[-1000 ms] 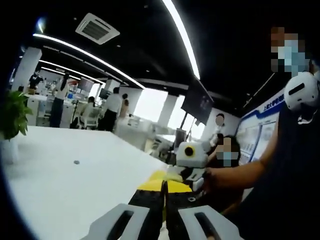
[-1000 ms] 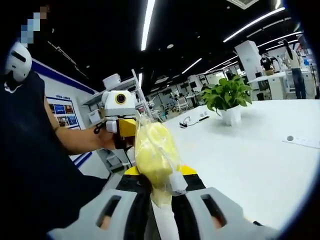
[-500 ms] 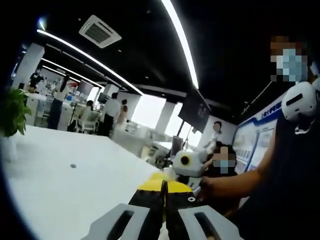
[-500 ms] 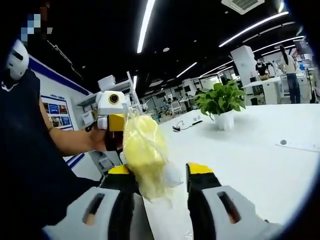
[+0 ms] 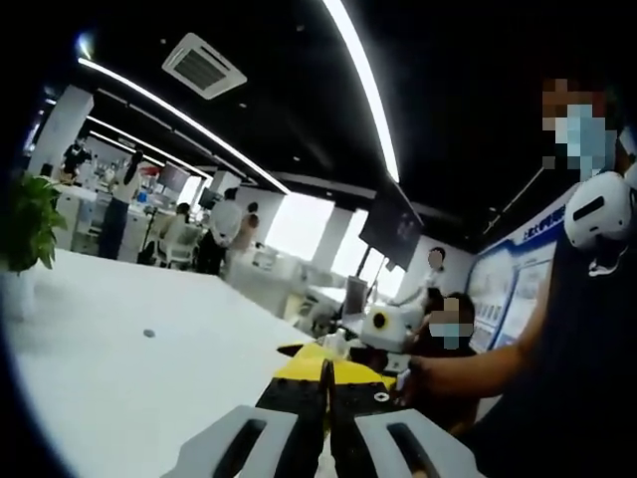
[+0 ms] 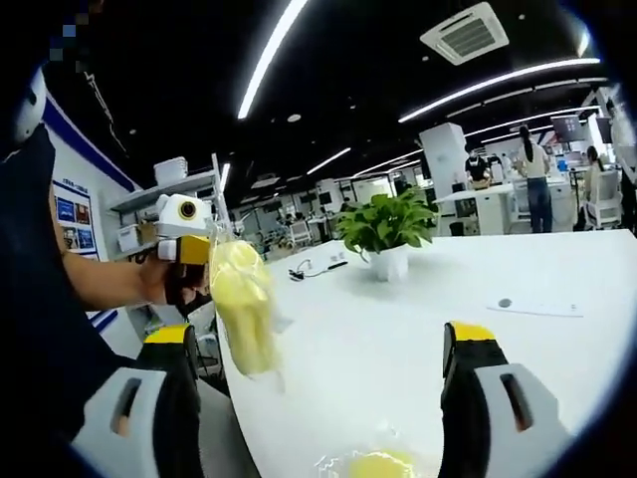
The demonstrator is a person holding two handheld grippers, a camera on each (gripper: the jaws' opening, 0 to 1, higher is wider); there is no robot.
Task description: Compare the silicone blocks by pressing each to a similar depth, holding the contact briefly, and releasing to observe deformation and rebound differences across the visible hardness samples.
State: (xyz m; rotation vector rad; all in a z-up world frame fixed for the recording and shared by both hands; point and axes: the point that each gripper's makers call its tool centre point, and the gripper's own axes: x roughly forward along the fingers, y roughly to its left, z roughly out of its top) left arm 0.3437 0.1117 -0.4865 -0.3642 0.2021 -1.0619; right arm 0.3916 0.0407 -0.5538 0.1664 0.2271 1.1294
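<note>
Yellow, soft-looking block in a clear plastic bag (image 6: 242, 319) hangs in the air at the left of the right gripper view, its top pinched at the tip of the left gripper (image 6: 189, 261), which a hand (image 6: 151, 281) holds up above the edge of the white table (image 6: 418, 349). Right gripper (image 6: 328, 349): jaws spread wide apart, nothing between them; the bag hangs just inside the left-hand jaw, contact cannot be judged. A second yellow piece in clear wrap (image 6: 378, 464) lies on the table at the bottom edge of that view, between the jaws. A potted plant (image 6: 383, 227) stands farther back on the table. In the left gripper view the left gripper (image 5: 326, 383) has its yellow-tipped jaws pressed together, and the bag itself cannot be made out there. The right gripper (image 5: 390, 329) sits just beyond those tips, held by a hand (image 5: 423, 373).
</note>
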